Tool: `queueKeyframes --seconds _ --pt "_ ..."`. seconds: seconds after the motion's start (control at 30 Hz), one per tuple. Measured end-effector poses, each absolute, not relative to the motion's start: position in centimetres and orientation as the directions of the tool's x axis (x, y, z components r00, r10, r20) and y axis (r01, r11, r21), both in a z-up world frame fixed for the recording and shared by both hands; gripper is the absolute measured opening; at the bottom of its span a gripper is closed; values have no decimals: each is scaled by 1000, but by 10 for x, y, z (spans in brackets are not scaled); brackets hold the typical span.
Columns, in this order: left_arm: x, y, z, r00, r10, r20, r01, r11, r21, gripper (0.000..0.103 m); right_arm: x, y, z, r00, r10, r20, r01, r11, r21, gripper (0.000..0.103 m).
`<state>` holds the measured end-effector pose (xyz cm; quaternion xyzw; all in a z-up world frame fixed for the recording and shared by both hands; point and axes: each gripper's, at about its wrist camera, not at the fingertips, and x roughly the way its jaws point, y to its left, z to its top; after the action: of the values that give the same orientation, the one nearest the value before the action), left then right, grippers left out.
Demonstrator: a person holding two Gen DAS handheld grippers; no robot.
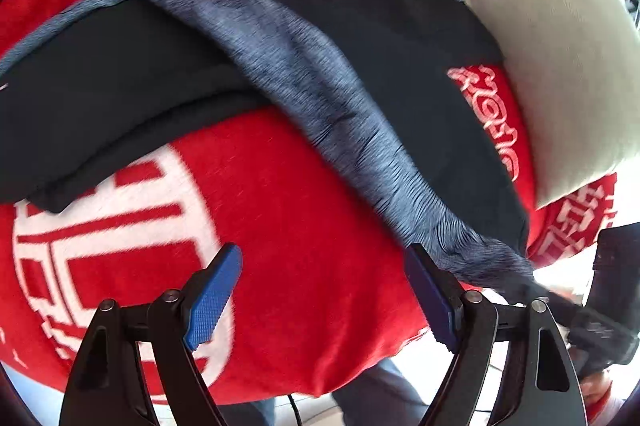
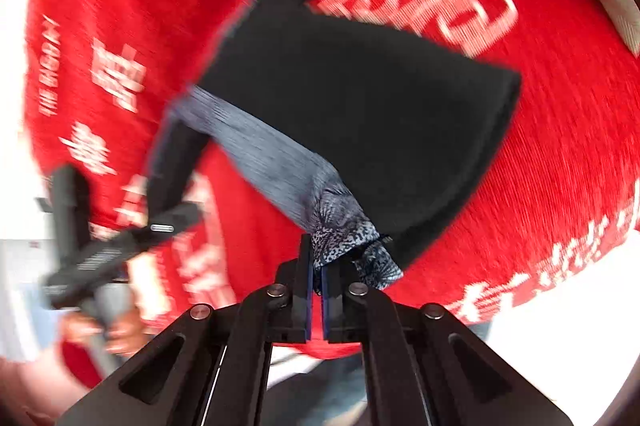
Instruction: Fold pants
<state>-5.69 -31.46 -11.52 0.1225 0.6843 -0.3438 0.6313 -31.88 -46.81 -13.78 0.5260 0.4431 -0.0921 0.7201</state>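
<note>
Dark navy pants (image 1: 120, 94) with a grey-blue inner side lie on a red blanket (image 1: 304, 210). A stretched grey-blue band (image 1: 320, 98) runs from the pants down to the right. My left gripper (image 1: 324, 290) is open and empty above the blanket, its blue pads apart. My right gripper (image 2: 318, 286) is shut on the pants' grey-blue edge (image 2: 344, 234), lifting it; the dark part of the pants (image 2: 360, 106) hangs beyond. The right gripper shows blurred at the right edge of the left wrist view (image 1: 592, 326). The left gripper shows blurred in the right wrist view (image 2: 96, 250).
The red blanket (image 2: 540, 166) has white characters and covers the whole surface. A beige pillow (image 1: 560, 74) lies at the right beside the pants. A white floor and the person's legs (image 1: 380, 394) show below the blanket's front edge.
</note>
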Motion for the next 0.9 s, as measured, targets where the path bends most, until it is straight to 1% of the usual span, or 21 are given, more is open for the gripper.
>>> queueKeyframes --seconds 0.07,0.2,0.3,0.37,0.6,0.63,0.67,0.7,0.73,0.77,0.83,0.9 --pt "-50 -323 -114 -190 -293 -937 580 736 -348 84 -317 -483 -119 651 359 -669 545 393 741 3" --pt "-35 -333 -118 -241 -339 -909 510 753 -416 84 -308 -512 -88 720 389 -574 460 352 815 3" --pt "-25 -335 -127 -285 -367 -885 426 779 -460 84 -302 -528 -71 750 412 -517 405 332 852 3" --pt "-22 -336 -129 -312 -403 -860 375 780 -501 84 -300 -535 -62 759 428 -491 378 326 867 3" --pt "-22 -353 -130 -356 -492 -794 275 757 -592 84 -287 -553 -45 746 476 -466 341 329 881 3" --pt "-22 -353 -128 -350 -503 -790 269 754 -599 80 -286 -555 -45 744 480 -464 340 327 882 3" --pt "-22 -354 -126 -343 -518 -783 265 747 -610 60 -285 -558 -45 744 483 -462 339 323 884 3" --pt "-21 -357 -124 -343 -535 -772 260 736 -625 49 -284 -561 -46 742 487 -460 339 320 885 3" --pt "-19 -360 -123 -344 -542 -766 256 731 -632 34 -283 -563 -46 741 491 -459 339 317 886 3" --pt "-17 -364 -120 -339 -550 -763 254 727 -637 24 -281 -566 -46 737 495 -460 340 317 886 3" --pt "-12 -374 -111 -311 -555 -772 280 722 -632 19 -279 -570 -45 731 499 -465 340 324 883 3" --pt "-4 -382 -99 -284 -560 -778 309 715 -627 19 -275 -579 -41 734 494 -466 334 334 881 3"
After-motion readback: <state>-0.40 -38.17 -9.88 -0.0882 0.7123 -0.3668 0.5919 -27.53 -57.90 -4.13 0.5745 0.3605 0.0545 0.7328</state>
